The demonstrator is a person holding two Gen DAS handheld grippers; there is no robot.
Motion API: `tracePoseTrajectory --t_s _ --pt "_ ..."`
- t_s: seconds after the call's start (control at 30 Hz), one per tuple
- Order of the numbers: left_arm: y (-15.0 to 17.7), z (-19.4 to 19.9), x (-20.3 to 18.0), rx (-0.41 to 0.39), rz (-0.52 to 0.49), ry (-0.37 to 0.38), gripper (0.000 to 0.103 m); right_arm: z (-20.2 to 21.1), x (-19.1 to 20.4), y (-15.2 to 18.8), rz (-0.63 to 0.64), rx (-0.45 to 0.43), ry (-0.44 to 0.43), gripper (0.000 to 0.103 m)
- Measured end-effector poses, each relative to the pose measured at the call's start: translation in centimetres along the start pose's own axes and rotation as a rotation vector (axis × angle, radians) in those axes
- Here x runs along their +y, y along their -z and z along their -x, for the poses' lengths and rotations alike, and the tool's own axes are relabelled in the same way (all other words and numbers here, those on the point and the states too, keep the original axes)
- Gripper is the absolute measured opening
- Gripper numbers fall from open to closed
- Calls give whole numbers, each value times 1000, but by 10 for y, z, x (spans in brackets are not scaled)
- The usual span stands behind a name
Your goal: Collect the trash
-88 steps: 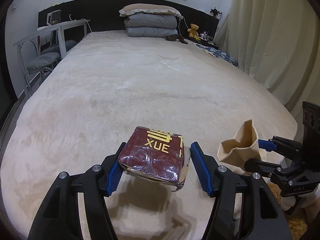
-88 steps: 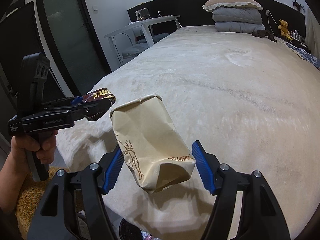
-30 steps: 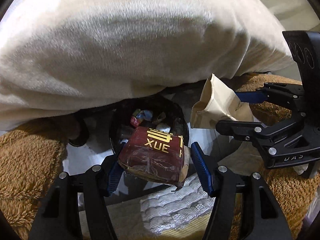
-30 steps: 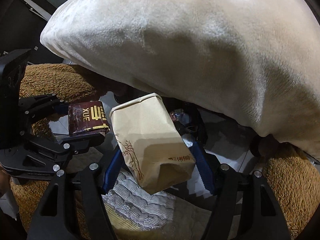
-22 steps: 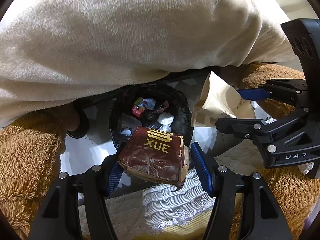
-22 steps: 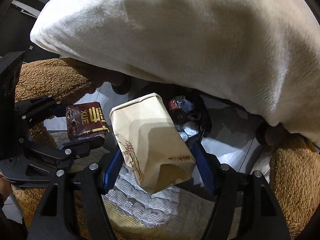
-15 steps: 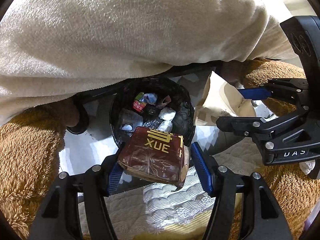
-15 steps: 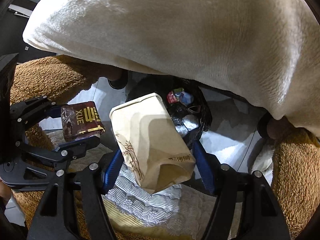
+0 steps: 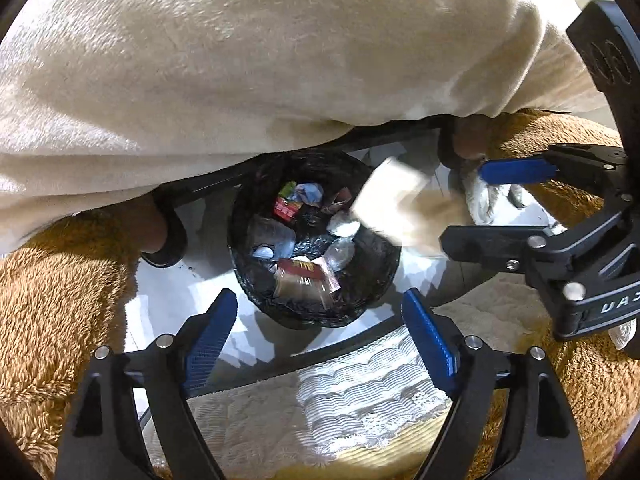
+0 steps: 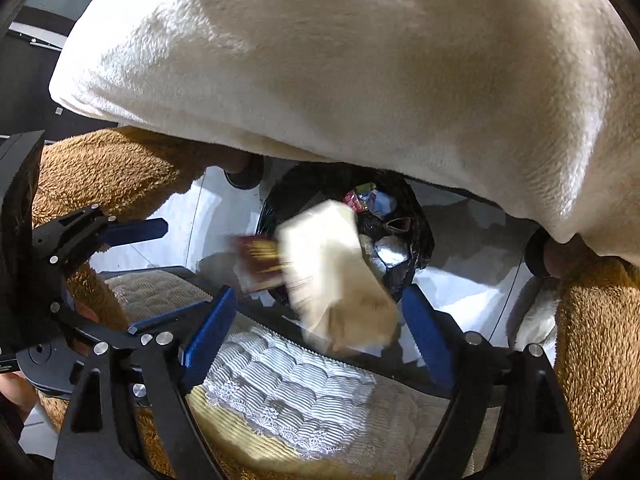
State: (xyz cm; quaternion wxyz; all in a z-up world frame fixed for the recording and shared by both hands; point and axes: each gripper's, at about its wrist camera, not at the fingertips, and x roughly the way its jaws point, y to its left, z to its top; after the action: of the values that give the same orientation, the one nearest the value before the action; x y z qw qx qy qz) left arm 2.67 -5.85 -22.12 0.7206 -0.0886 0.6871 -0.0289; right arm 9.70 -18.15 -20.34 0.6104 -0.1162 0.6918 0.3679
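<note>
Black-lined bin sits below both grippers, left gripper and right gripper fingers just spread apart, empty, red packet and paper bag dropping; hold both centred over bin until they land.

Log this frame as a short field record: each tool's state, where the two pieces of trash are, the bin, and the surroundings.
left tool: open, jaws just opened, nothing between the pads
right tool: open, jaws just opened, paper bag loose between them
red packet: over the bin's contents, blurred
paper bag: blurred, apparently falling toward the bin
bin: black liner, already holds trash
surroundings: cream blanket overhanging, brown rug
</note>
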Motion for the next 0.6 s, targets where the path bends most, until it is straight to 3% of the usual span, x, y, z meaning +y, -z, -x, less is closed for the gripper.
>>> tracePoseTrajectory --t_s 0.2,0.37,0.53,0.6 --pt "1 5 2 -18 -1 0 82 9 -1 -2 -15 -46 -2 90" --pt "5 23 3 -89 9 -12 82 27 3 0 -1 -129 2 90" --pt "7 61 17 -217 67 102 82 68 17 8 67 -313 1 90" --pt "5 81 20 -282 73 97 82 91 24 11 114 -420 19 90"
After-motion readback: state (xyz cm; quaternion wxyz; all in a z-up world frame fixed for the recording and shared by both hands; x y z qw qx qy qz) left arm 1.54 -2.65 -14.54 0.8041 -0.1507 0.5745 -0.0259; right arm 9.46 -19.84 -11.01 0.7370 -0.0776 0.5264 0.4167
